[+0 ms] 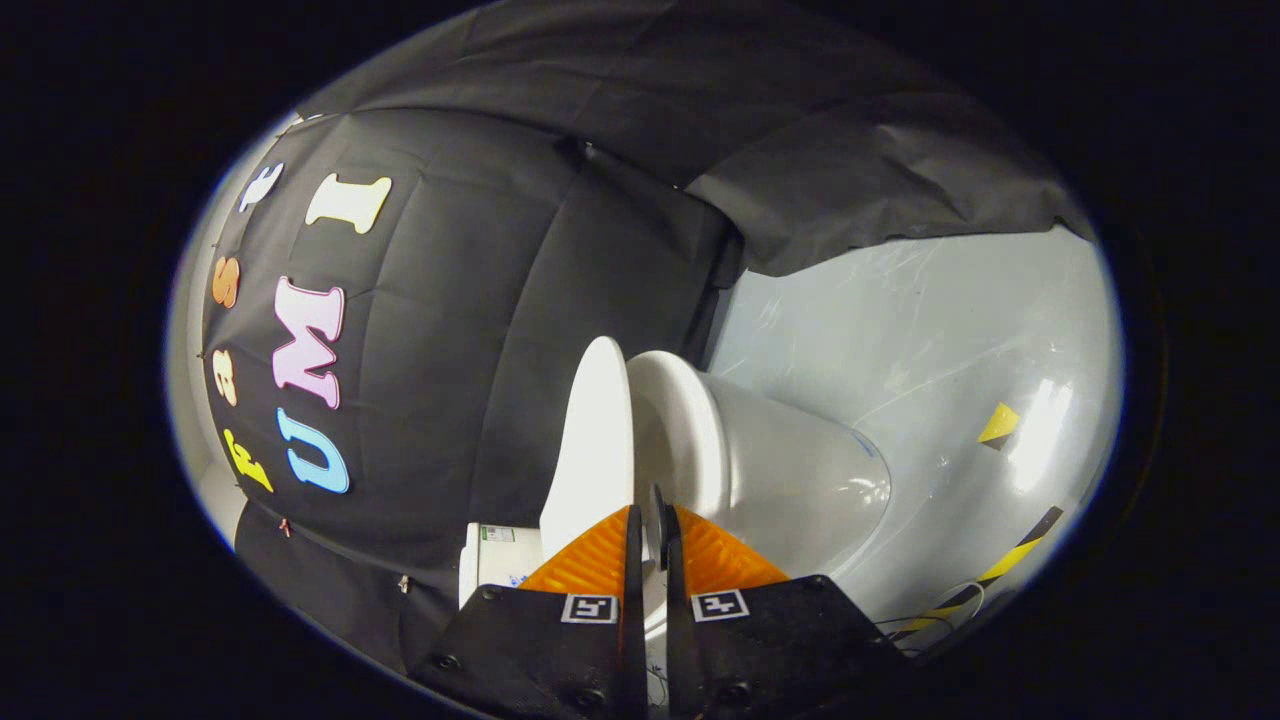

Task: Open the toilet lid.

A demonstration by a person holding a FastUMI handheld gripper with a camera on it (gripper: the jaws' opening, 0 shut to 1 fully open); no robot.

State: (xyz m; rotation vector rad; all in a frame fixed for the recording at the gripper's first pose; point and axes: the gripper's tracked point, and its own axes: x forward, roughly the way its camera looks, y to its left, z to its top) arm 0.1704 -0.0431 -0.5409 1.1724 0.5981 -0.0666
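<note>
- The gripper (648, 520) was rolled onto its side, so the white ceramic toilet bowl (780, 470) and the pale glossy floor (950, 330) appeared tipped over; judged, this roll lined the fingers up with the lid's thin edge.
- The smooth white plastic toilet lid (592, 440) stood apart from the bowl's rim, a gap showing between them. It looked part-raised, though the angle could not be fixed through the fisheye.
- The fingers were nearly closed, only a narrow slot between them. A thin edge ran into that slot just ahead of the tips, probably the lid's rim. Whether both fingers actually pressed on it could not be made out.
- Judged reason for the hold: a pinch on the rim lets the lid be swung up about its hinge.
- Hidden: the hinge and the lid's near end, behind the fingers.
- A white box-like thing with a small label (500, 560) sat beside the lid, cut off by the gripper body; possibly the cistern, not certain.
- Yellow-and-black tape (1000, 570) marked the floor beyond the bowl.
</note>
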